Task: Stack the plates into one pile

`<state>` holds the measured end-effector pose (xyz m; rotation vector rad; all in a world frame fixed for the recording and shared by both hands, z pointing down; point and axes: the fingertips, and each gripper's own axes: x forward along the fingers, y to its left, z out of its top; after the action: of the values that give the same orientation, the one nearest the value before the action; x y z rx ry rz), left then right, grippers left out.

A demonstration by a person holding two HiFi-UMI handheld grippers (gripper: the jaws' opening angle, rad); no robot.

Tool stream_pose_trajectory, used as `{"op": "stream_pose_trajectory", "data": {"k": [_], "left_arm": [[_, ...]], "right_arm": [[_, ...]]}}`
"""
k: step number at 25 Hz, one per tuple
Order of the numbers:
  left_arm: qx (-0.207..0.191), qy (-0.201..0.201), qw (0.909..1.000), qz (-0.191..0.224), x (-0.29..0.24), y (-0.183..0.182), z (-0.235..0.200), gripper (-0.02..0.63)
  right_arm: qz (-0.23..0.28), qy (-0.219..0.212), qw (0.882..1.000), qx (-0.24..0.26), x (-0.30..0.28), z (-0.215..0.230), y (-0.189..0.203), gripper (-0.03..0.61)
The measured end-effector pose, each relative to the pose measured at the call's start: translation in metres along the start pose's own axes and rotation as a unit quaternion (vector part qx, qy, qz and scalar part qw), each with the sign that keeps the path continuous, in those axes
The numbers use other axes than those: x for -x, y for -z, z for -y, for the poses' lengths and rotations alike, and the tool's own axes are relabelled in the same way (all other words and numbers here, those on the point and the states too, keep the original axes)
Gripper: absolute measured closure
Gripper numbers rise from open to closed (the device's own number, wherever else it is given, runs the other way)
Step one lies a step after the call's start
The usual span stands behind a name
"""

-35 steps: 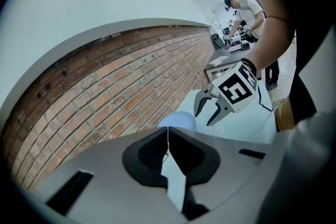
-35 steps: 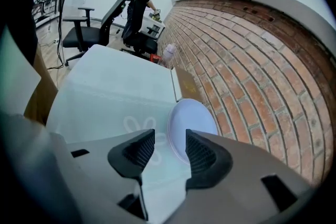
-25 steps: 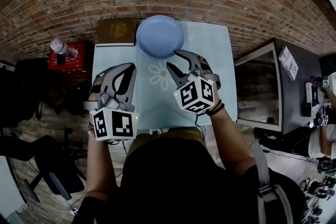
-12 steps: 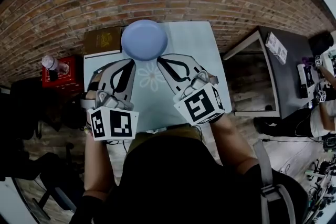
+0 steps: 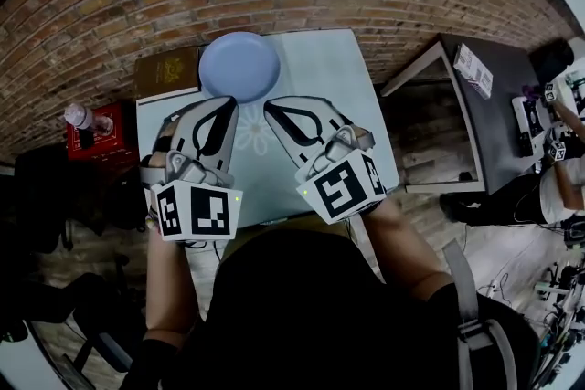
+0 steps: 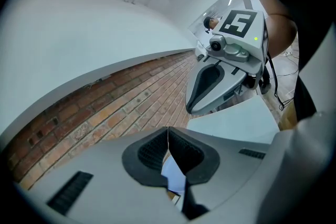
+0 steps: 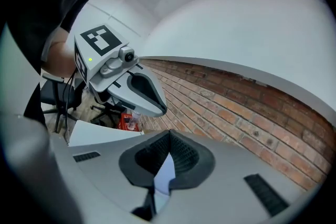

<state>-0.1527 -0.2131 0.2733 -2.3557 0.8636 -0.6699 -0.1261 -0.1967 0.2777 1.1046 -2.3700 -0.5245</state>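
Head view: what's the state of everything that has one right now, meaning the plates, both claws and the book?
Plates: one blue round shape lying flat on the table, touched by neither claw; layers can't be counted.
Left claw: shut, empty, above the table.
Right claw: shut, empty, above the table.
Book: closed, lying flat, left of the plates.

Left gripper (image 5: pixel 227 108) and right gripper (image 5: pixel 272 110) held side by side, jaws together.
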Motion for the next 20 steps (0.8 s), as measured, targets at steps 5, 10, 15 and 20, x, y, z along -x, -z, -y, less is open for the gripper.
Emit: {"op": "stream_pose_trajectory", "data": {"k": [5,10,15,20], "left_arm": [[0.002,0.006,1.0,0.003,-0.003,-0.002,0.006,0.59],[0.006,0.008,0.9999,0.007,-0.007,-0.004,0.01,0.59],[0.007,0.008,0.9999,0.012,-0.007,-0.006,0.011,0.59],[0.008,0.01,0.9998,0.015,-0.009,-0.01,0.016,0.589]], "right_arm": [[-0.006,-0.006,1.0,0.004,0.003,-0.001,0.005,0.545],[-0.01,-0.008,1.0,0.0,0.005,0.001,0.009,0.545],[-0.015,-0.012,1.0,0.002,0.006,-0.001,0.01,0.545],[-0.019,-0.013,1.0,0.002,0.01,-0.002,0.013,0.545]]}}
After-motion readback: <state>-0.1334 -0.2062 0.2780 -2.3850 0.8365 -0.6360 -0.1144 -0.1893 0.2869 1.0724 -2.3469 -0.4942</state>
